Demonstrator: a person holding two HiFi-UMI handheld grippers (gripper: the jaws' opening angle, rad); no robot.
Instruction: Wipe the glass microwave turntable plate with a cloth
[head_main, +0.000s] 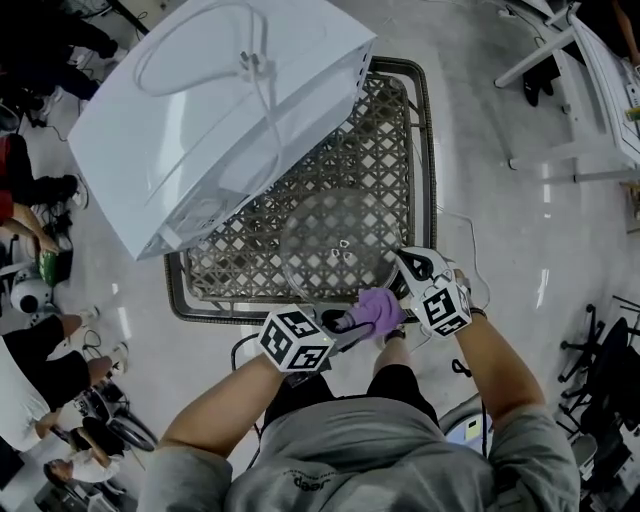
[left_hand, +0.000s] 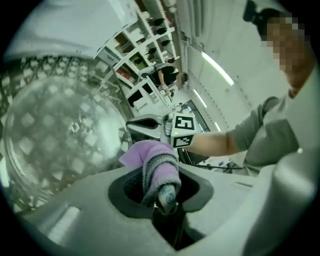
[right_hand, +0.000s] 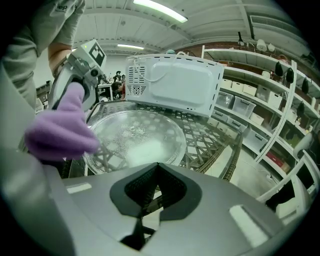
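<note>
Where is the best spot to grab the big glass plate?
Probably its thin rim on the near right edge, coming in from the person's side. The glass plate lies flat on the wicker table, so only the raised rim gives jaws a hold; the microwave crowds the far left.

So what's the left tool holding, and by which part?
The left tool pinches the purple cloth by one bunched end; the rest sticks out past the jaws.

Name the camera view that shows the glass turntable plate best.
The right gripper view: the glass turntable plate fills the middle, surface clear, only its left edge behind the purple cloth. The head view shows its round outline faintly; the left gripper view cuts it off.
</note>
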